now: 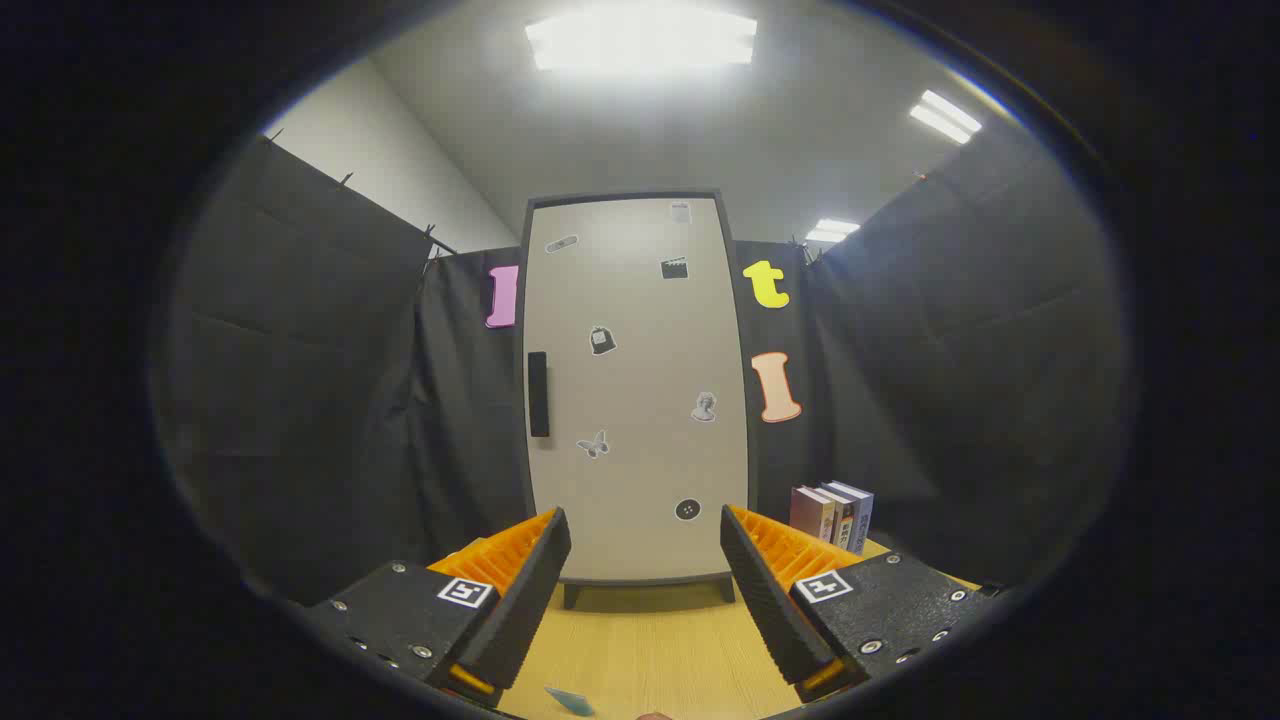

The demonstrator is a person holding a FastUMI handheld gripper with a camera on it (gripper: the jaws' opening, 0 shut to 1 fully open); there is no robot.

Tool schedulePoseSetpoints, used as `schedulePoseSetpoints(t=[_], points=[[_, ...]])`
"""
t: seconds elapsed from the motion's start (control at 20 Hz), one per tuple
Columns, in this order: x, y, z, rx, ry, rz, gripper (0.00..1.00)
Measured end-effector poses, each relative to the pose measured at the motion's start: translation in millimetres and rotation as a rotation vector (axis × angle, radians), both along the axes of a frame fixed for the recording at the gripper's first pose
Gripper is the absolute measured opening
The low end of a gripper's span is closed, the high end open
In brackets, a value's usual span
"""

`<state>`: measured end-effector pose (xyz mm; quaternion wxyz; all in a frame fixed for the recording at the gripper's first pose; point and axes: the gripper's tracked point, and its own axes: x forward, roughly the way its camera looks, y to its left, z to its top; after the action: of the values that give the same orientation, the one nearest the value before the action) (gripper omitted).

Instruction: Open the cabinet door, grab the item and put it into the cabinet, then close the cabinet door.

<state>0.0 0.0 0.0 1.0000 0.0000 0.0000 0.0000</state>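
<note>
Cabinet [636,390] stands upright at the far end of a wooden table [650,650], its pale door [640,330] closed and dotted with small stickers. A dark vertical handle [538,394] sits on the door's left edge, about halfway up. The gripper [645,545] is held near, pointing straight at the door, its jaws spread wide with nothing between them but bare tabletop and the cabinet's short feet beyond. To the right of the cabinet, a few books [832,515] stand upright on the table against the black cloth wall. Near the fingers, low on the table, lies a small bluish flat piece [570,701], possibly a card; it is too cut off to tell.
</note>
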Motion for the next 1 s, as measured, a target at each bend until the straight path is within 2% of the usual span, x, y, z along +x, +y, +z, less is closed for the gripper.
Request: schedulePoseSetpoints(t=[1.0], points=[[12, 15, 14, -0.006, -0.008, 0.019, 0.94]])
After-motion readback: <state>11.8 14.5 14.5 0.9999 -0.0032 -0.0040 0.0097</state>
